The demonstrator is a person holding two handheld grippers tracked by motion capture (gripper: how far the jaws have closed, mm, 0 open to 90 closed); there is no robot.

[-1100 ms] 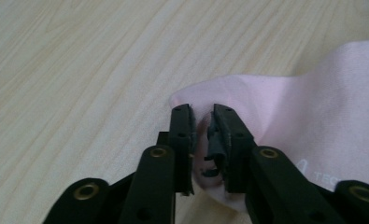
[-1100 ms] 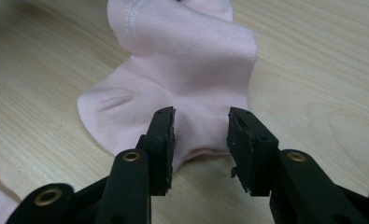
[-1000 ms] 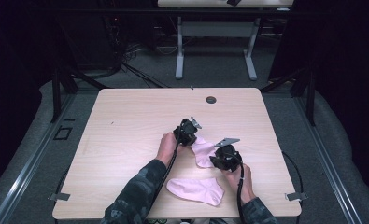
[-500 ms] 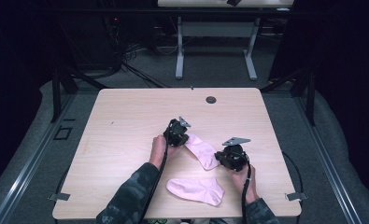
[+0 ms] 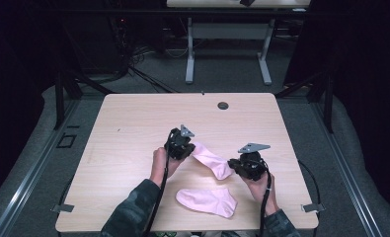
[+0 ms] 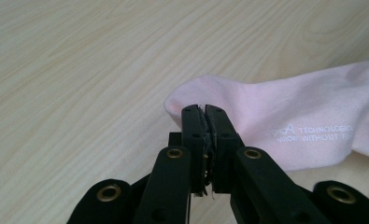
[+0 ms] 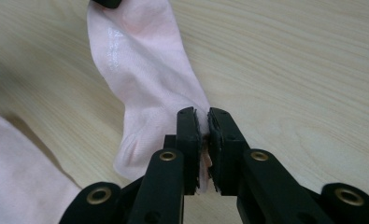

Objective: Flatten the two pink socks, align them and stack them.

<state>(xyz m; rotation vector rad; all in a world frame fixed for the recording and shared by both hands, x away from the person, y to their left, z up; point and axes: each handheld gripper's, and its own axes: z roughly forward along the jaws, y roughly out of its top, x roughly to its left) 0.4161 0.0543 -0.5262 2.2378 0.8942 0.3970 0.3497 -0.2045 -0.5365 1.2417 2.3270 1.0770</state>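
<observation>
A pink sock (image 5: 210,159) hangs stretched between my two grippers a little above the wooden table (image 5: 133,123). My left gripper (image 5: 192,148) is shut on one end; in the left gripper view the jaws (image 6: 203,109) pinch the sock's (image 6: 285,116) rounded edge, white lettering to the right. My right gripper (image 5: 232,166) is shut on the other end. Its jaws have just been closing, and in the right gripper view they (image 7: 204,114) clamp the fabric edge of the sock (image 7: 145,70). A second pink sock (image 5: 207,201) lies flat near the front edge, also at lower left (image 7: 18,172).
A round cable hole (image 5: 223,105) sits near the table's far edge. Another table on white legs (image 5: 227,49) stands behind. Bare wood spreads to the left and back of the grippers.
The left gripper has moved left and up with the sock's end. The right gripper has shifted right and lifted a little. The sock now runs stretched between them.
</observation>
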